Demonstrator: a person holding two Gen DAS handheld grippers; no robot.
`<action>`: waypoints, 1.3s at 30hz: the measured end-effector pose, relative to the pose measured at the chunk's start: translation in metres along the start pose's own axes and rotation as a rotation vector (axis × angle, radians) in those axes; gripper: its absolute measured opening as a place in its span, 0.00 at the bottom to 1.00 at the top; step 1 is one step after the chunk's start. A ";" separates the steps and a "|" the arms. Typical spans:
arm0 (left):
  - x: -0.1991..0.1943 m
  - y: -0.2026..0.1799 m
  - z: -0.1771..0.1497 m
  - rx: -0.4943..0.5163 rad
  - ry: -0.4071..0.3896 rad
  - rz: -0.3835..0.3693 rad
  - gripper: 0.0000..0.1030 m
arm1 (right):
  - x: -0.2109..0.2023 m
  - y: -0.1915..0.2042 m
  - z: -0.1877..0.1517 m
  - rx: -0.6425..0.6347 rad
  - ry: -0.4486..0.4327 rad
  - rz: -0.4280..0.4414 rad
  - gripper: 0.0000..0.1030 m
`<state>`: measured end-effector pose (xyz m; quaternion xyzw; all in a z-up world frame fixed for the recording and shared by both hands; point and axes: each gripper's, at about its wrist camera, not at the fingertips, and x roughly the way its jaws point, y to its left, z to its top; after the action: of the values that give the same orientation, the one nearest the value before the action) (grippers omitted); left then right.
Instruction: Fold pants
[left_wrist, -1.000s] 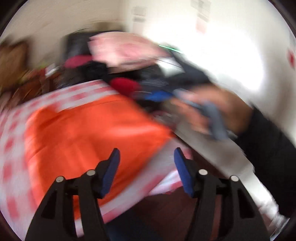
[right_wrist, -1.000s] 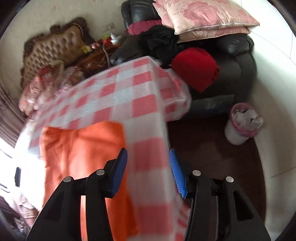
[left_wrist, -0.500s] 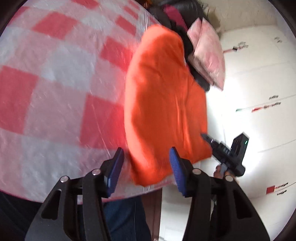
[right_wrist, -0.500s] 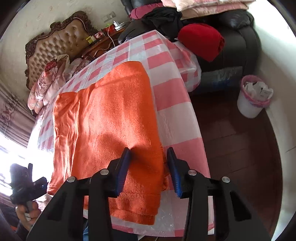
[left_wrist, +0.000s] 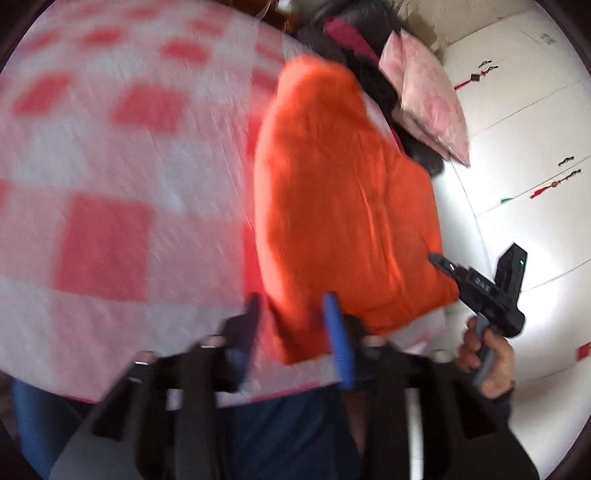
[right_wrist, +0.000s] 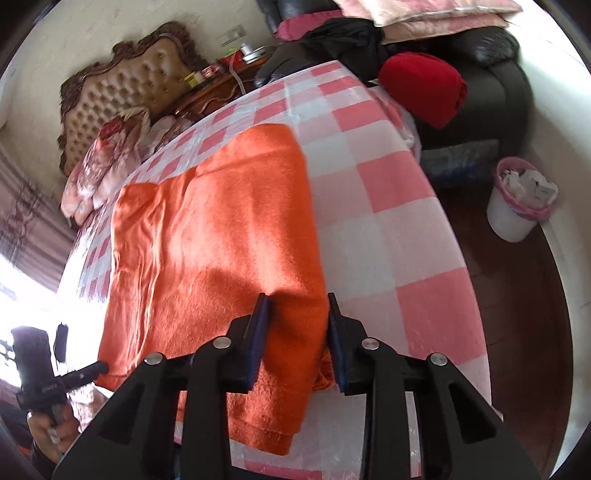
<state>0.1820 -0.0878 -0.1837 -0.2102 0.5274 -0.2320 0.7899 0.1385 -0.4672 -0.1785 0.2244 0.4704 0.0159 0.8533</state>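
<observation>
Orange pants (right_wrist: 221, 236) lie spread on a red-and-white checked tablecloth (right_wrist: 384, 229); they also show in the left wrist view (left_wrist: 340, 206). My right gripper (right_wrist: 297, 332) is open, its blue pads on either side of the near right edge of the pants. My left gripper (left_wrist: 291, 328) is open, its pads astride the near left corner of the pants. The right gripper also shows in the left wrist view (left_wrist: 443, 264) at the pants' far corner, and the left gripper shows in the right wrist view (right_wrist: 99, 367) at the pants' left edge.
A black sofa (right_wrist: 491, 74) with pink cushions (left_wrist: 428, 96) and a red bundle (right_wrist: 424, 85) stands beyond the table. A white bin with a pink liner (right_wrist: 517, 199) stands on the dark floor at right. A tufted headboard (right_wrist: 125, 85) is far left. White cabinet doors (left_wrist: 524, 155) are at right.
Both grippers have come down to the near edge of the pants. Their jaws have narrowed slightly around the cloth edge, and the left view is blurred from motion.
</observation>
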 end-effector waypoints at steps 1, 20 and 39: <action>-0.010 -0.004 0.004 0.042 -0.047 0.020 0.40 | -0.003 0.000 -0.001 0.003 -0.005 -0.012 0.30; 0.113 -0.056 0.166 0.425 -0.039 0.301 0.04 | 0.033 0.058 0.042 -0.111 -0.088 -0.204 0.32; 0.009 -0.080 0.063 0.406 -0.295 0.317 0.50 | -0.013 0.097 -0.012 -0.177 -0.235 -0.399 0.65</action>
<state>0.2323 -0.1521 -0.1220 0.0056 0.3760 -0.1736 0.9102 0.1391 -0.3789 -0.1347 0.0519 0.3996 -0.1379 0.9048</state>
